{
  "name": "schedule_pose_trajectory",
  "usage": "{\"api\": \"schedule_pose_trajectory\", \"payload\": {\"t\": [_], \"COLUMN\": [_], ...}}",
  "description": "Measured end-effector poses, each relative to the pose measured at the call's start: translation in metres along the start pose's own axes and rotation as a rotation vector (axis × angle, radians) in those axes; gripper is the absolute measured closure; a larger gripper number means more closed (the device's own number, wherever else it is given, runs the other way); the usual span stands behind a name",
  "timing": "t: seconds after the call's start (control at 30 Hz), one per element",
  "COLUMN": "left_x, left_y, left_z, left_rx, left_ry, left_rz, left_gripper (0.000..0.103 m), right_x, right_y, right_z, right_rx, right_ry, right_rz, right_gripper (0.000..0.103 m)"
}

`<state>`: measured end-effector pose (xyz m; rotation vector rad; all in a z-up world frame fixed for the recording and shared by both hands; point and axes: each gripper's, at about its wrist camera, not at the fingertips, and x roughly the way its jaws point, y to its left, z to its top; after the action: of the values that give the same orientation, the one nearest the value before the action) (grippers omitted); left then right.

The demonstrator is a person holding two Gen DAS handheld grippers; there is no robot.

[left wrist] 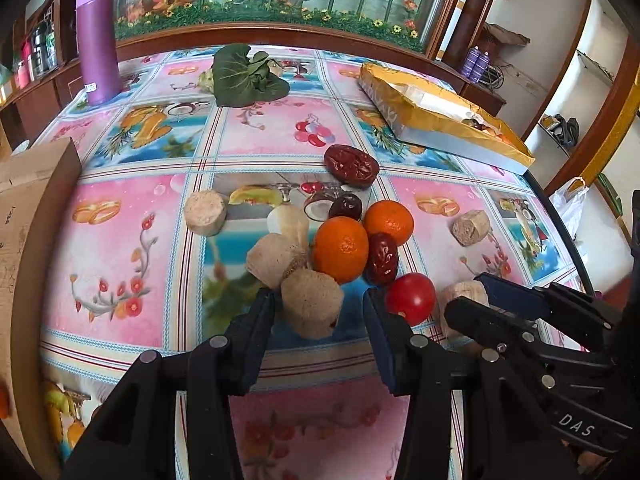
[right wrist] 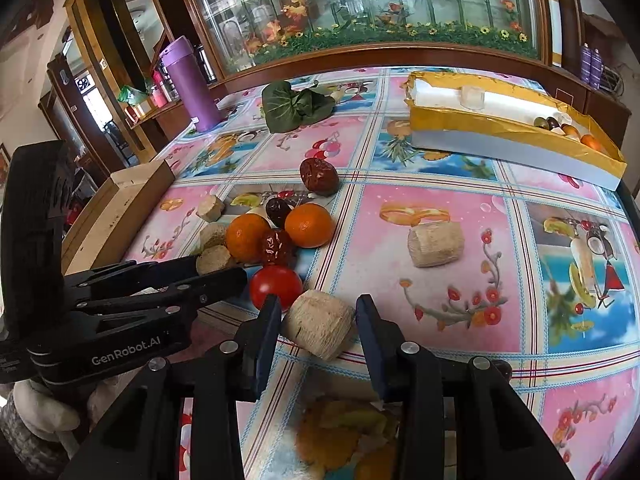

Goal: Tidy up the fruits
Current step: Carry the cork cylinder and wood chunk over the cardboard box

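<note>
A pile lies mid-table: two oranges (left wrist: 340, 249) (left wrist: 389, 221), red dates (left wrist: 351, 165) (left wrist: 382, 258), a tomato (left wrist: 411, 298) and beige stem chunks. My left gripper (left wrist: 320, 308) is open, its jaws on either side of one chunk (left wrist: 312, 308). My right gripper (right wrist: 318, 316) is open, its jaws on either side of another chunk (right wrist: 320, 324), beside the tomato (right wrist: 276, 286). The right gripper also shows in the left wrist view (left wrist: 472, 292). The yellow-lined box (right wrist: 516, 136) holding a few fruits sits far right.
A purple flask (left wrist: 98, 36) and leafy greens (left wrist: 244, 78) stand at the back. A cardboard box (left wrist: 28, 216) is at the left. A lone chunk (right wrist: 436, 244) lies right of the pile. The table edge (left wrist: 560, 216) curves on the right.
</note>
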<state>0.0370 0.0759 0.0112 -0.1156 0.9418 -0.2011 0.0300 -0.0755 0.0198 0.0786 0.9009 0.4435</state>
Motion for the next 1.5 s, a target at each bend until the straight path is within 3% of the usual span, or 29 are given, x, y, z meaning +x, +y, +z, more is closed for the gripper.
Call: {"api": "schedule_pose_trajectory", "payload": {"t": [0.03,0.1,0.27,0.5,0.73,0.87,1.0,1.27,1.5], "left_x": [0.0,0.0,-0.013,-0.074,-0.14,-0.162,-0.158,-0.128,-0.13], "left_y": [-0.001,0.0,0.01,0.046,0.122,0.171,0.21,0.268,0.29], "left_z": [0.0,-0.002,-0.006,-0.019,-0.028,-0.026,-0.024,-0.036,-0.048], "left_rx": [0.003,0.017,-0.028,-0.101,-0.174,-0.213,-0.229,-0.377,-0.452], "left_ry": [-0.006,-0.018,-0.025,-0.107,-0.176,-0.185,-0.153,-0.027,-0.013], "left_rz": [0.01,0.034,0.028,0.052,0.202,0.3,0.365,0.336,0.289], "left_gripper": [0.068,0.073,0.073,0.073,0.073,0.073,0.073,0.073,0.073], "right_x": [0.0,0.001,-0.002,-0.008,-0.019,-0.038,-0.034,0.045,0.104], "right_y": [0.0,0.001,0.001,0.004,0.024,0.07,0.131,0.253,0.309], "right_z": [0.0,0.0,0.0,-0.001,0.005,0.022,0.041,0.053,0.04], "right_rx": [-0.002,-0.004,-0.007,-0.014,-0.006,-0.08,-0.172,-0.318,-0.418], "right_ry": [0.001,0.003,-0.018,-0.065,-0.065,-0.099,-0.102,0.028,0.12], "right_rz": [-0.003,-0.005,-0.015,-0.023,0.01,0.064,0.12,0.204,0.184], "right_gripper": [0.061,0.061,0.061,0.061,0.061,0.061,0.061,0.061,0.06]}}
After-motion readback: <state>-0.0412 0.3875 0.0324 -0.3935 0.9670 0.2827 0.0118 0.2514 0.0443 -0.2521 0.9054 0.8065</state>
